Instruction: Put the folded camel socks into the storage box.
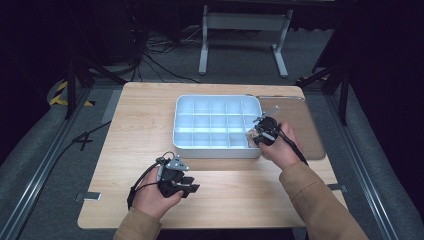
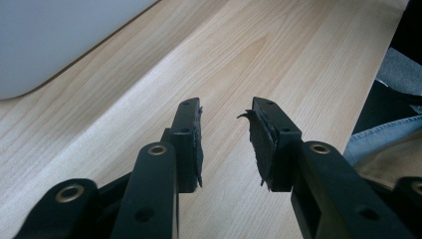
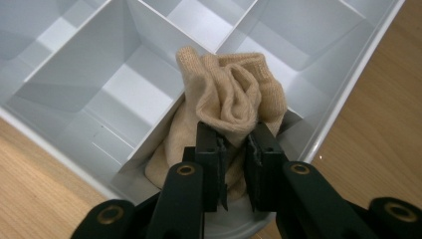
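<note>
While a beige sock [image 3: 229, 99] is pinched between the right gripper [image 3: 238, 149] jaws, its bulk is bunched just ahead, over a tray [image 3: 343, 94] corner compartment. The left gripper [image 2: 226, 134] is held part-open and empty, well apart.

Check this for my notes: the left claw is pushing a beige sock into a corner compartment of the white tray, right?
Wrong claw. The right gripper view shows the right claw gripping the beige sock in a corner compartment of the white tray.
</note>
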`<state>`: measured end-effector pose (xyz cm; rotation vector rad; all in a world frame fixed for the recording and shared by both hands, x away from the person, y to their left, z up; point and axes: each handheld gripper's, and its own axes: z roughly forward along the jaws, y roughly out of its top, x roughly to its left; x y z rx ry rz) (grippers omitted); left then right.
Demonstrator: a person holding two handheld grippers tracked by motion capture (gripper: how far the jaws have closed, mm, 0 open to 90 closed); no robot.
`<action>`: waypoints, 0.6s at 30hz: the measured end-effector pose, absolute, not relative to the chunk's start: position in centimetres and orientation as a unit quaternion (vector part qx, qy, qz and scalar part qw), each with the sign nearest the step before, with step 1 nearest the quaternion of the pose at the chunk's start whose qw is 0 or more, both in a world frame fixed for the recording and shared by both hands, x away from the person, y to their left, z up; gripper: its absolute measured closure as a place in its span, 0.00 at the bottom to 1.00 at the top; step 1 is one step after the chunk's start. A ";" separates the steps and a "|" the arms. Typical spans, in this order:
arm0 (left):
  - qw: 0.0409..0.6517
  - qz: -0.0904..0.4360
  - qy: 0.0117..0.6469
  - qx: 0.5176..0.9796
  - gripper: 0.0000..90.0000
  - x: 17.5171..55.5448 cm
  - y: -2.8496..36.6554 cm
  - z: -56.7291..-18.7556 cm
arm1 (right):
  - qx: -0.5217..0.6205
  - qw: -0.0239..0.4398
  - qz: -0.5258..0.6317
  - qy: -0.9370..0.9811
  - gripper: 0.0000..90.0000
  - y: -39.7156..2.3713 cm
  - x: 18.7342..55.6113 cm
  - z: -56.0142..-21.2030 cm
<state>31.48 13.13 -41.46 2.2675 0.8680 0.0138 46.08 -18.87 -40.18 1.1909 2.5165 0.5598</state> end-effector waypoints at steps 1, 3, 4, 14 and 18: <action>0.350 0.007 0.335 0.875 0.73 31.5 13.2 -41.5 | 0.415 0.147 0.191 0.877 0.87 -18.9 46.3 -40.3; 0.348 0.007 0.338 0.875 0.73 31.3 13.3 -41.5 | 0.419 0.142 0.185 0.878 0.87 -18.8 46.6 -40.4; 0.348 0.007 0.338 0.875 0.72 31.3 13.3 -41.5 | 0.419 0.142 0.185 0.878 0.87 -18.8 46.6 -40.4; 0.346 0.011 0.345 0.872 0.73 30.8 13.9 -41.7 | 0.410 0.138 0.126 0.893 0.87 -17.6 47.8 -40.9; 0.346 0.012 0.351 0.870 0.73 30.6 14.3 -41.7 | 0.407 0.131 0.091 0.899 0.87 -16.9 48.4 -41.5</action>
